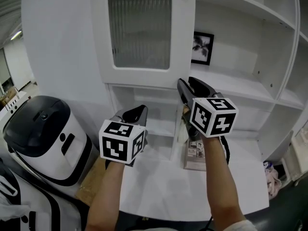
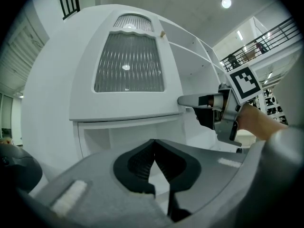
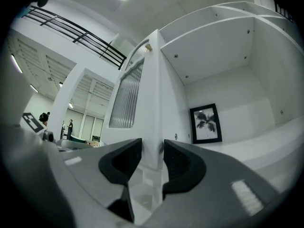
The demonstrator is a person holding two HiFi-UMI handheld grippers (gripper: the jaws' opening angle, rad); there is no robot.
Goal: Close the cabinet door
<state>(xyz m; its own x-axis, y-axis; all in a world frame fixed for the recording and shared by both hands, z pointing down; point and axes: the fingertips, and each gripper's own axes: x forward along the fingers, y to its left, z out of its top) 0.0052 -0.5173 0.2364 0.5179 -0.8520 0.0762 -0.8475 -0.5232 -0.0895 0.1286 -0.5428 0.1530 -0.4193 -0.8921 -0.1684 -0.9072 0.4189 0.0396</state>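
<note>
The white cabinet door (image 1: 183, 42) with a ribbed glass panel (image 1: 139, 28) stands swung out from the cabinet (image 1: 250, 95). My right gripper (image 1: 188, 82) is at the door's lower free corner. In the right gripper view its jaws straddle the door's edge (image 3: 154, 103), and the right gripper (image 3: 152, 148) is shut on that edge. The left gripper view shows the door (image 2: 128, 65) face on, with the right gripper (image 2: 190, 100) at its lower right corner. My left gripper (image 1: 137, 110) hangs lower and to the left, below the door. There the left gripper (image 2: 153, 144) is shut on nothing.
A framed black-and-white picture (image 1: 202, 47) stands inside on a shelf. A white counter (image 1: 163, 186) lies below, with a small box (image 1: 195, 153) on it. A white and black appliance (image 1: 43, 138) stands at the left. A pink cloth (image 1: 272, 174) lies at the lower right.
</note>
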